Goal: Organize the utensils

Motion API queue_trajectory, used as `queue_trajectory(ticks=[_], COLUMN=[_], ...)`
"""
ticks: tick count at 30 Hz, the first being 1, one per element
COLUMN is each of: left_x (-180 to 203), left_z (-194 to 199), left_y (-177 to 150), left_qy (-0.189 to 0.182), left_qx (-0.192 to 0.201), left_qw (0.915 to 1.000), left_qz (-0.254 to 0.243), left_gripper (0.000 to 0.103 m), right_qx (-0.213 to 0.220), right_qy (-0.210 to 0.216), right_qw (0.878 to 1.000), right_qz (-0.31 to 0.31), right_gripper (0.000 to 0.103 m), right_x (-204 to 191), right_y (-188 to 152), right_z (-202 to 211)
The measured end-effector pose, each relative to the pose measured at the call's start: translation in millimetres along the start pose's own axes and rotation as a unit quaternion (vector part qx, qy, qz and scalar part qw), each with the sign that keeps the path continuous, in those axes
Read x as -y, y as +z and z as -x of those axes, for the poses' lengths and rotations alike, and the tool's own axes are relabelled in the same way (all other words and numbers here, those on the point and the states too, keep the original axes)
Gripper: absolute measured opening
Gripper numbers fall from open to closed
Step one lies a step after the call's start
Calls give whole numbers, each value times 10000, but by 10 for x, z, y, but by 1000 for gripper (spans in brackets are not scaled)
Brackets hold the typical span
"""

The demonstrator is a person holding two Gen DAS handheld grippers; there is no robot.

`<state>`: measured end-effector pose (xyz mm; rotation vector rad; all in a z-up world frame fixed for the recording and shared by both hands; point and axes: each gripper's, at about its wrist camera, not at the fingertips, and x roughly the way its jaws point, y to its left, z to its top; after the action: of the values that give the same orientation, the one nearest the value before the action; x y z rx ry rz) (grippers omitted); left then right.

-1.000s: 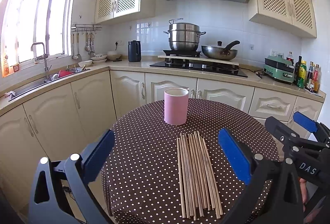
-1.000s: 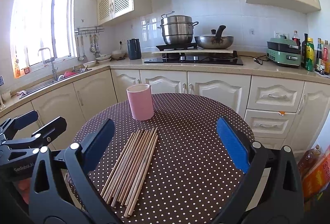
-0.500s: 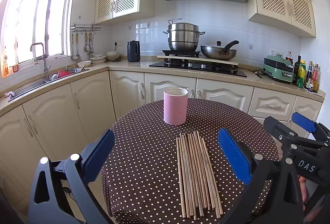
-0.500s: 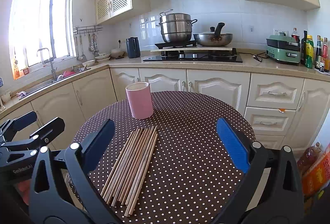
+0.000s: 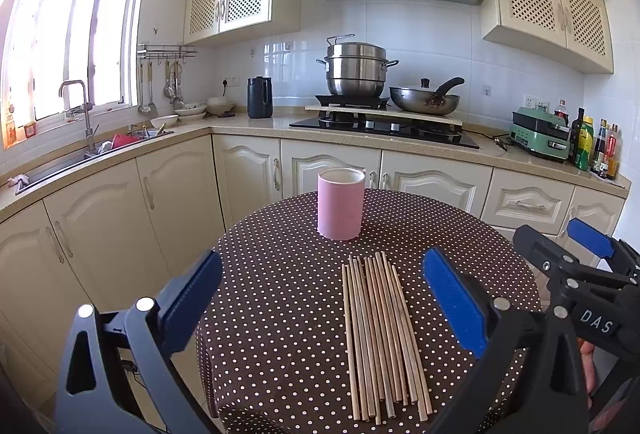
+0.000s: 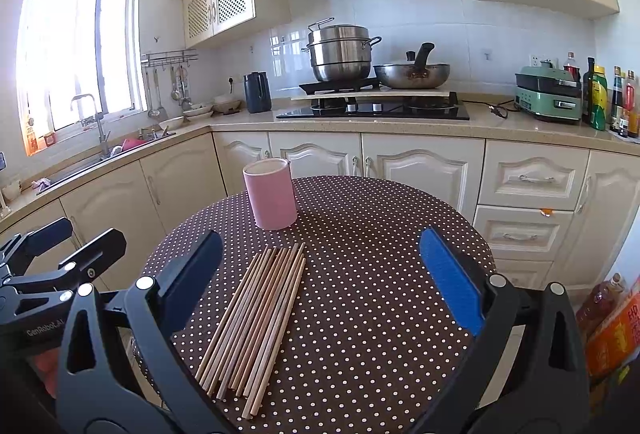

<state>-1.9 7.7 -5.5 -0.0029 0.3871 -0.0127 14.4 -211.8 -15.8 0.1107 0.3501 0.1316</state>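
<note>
Several wooden chopsticks (image 5: 380, 334) (image 6: 256, 322) lie side by side in a flat bundle on the round table with a brown polka-dot cloth (image 5: 280, 314) (image 6: 380, 274). Behind them stands an upright pink cylindrical holder (image 5: 341, 203) (image 6: 271, 194), which looks empty. My left gripper (image 5: 322, 294) hovers open above the near table edge, its fingers either side of the bundle, nothing held. My right gripper (image 6: 320, 274) is open too, just right of the chopsticks. Each gripper also shows at the edge of the other's view.
Cream kitchen cabinets (image 5: 328, 170) and a counter run behind the table, with a hob carrying a steel pot (image 5: 356, 68) and a wok (image 5: 426, 100). A sink (image 5: 92, 150) is at the left. Bottles (image 6: 600, 102) stand at the far right.
Both views have drifted slightly; the grippers stay open and hover in nearly the same place. The chopsticks and holder have not moved.
</note>
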Motion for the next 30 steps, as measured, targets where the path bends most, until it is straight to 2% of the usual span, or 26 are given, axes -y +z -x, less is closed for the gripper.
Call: queue_trajectory(ticks=[23,30], left_x=[-1,-60], left_z=[-8,-93], left_y=[-21,-65], left_qy=[-16,0], left_qx=[-27,-152], left_qw=[10000,9998], left_qz=[35,101], left_gripper=[99,99], right_qx=[-42,-231], right_qy=[-57,-111], right_qw=[10000,9996], right_qz=[-42,-85], right_gripper=[97,97], right_x=[34,28], right_y=[-7,-44], right_z=[15,-75])
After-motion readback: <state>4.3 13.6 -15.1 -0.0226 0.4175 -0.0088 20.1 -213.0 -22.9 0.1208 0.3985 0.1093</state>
